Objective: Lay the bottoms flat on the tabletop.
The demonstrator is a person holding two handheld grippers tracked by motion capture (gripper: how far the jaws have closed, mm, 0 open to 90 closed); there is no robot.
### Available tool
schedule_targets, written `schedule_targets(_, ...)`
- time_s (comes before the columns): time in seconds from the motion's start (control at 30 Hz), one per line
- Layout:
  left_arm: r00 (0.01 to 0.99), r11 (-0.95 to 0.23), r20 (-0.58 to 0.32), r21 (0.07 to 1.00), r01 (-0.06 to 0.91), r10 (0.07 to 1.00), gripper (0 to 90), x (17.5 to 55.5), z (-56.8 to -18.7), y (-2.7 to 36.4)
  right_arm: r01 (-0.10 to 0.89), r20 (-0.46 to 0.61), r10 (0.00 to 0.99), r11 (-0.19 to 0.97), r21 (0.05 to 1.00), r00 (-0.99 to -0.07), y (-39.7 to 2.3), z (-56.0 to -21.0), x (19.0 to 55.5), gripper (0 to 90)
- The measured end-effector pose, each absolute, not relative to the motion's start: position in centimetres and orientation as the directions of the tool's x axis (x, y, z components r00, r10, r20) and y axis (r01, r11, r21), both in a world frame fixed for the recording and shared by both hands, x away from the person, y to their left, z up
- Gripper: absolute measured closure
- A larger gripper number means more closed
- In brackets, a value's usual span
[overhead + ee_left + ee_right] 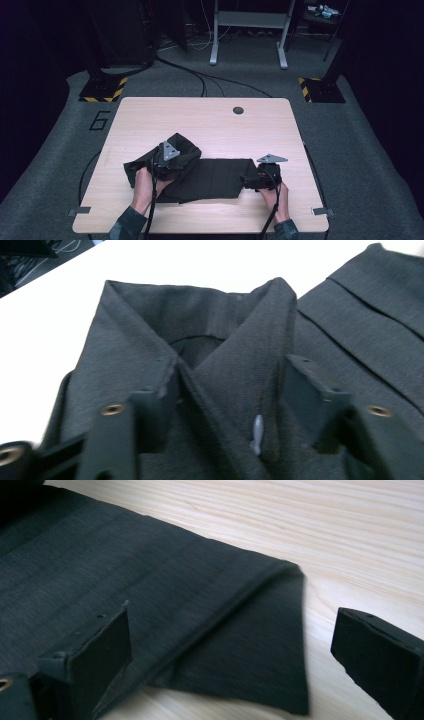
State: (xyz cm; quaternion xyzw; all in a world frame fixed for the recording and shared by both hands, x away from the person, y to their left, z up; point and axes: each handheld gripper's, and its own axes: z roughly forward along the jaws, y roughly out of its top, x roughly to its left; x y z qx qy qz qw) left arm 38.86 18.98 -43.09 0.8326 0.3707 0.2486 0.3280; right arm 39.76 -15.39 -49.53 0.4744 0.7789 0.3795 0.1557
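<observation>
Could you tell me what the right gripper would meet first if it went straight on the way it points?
Probably the dark cloth's corner, lying between the right gripper's open jaws on the table.

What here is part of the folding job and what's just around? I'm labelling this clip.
In the job: dark garment, left gripper with cloth bunched between its jaws, right gripper open over the hem corner.

Around: table, floor cables, metal stand.

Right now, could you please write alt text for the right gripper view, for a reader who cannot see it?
The right gripper hangs open over a corner of a dark cloth lying flat on a light wooden table. One jaw is above the cloth, the other above bare wood.
</observation>
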Motion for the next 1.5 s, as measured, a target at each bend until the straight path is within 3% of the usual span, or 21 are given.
schedule_targets(0.2,0.618,-0.545,0.196,0.709,0.447,0.761,75.4,39.1,-43.7,19.1,0.628,0.102,0.841,0.310,0.714,-0.531,-13.4,-50.1,40.7,4.3)
schedule_targets(0.33,0.604,-0.531,0.196,0.721,0.445,0.772,81.2,39.1,-43.8,19.8,0.640,0.099,0.840,0.325,0.697,-0.534,-12.7,-50.6,41.2,5.5)
schedule_targets(0.83,0.446,-0.382,0.156,0.791,0.477,0.881,82.0,37.3,-42.8,27.4,0.658,0.058,0.854,0.352,0.666,-0.516,-12.9,-51.9,41.8,7.5)
schedule_targets(1.17,0.364,-0.322,0.123,0.765,0.557,0.923,82.0,35.3,-43.9,32.1,0.663,0.042,0.865,0.352,0.660,-0.501,-13.8,-51.8,41.6,9.8)
schedule_targets(1.2,0.359,-0.319,0.120,0.759,0.568,0.926,85.4,35.1,-44.1,32.5,0.666,0.041,0.868,0.349,0.660,-0.495,-14.0,-51.8,41.6,9.9)
schedule_targets(1.33,0.356,-0.283,0.064,0.742,0.608,0.932,76.3,34.4,-45.0,33.9,0.679,0.044,0.883,0.327,0.657,-0.468,-15.2,-51.8,41.4,9.9)
schedule_targets(1.5,0.316,-0.231,0.028,0.745,0.626,0.948,57.5,34.0,-44.7,35.0,0.694,0.040,0.899,0.308,0.651,-0.436,-17.1,-51.7,41.3,9.7)
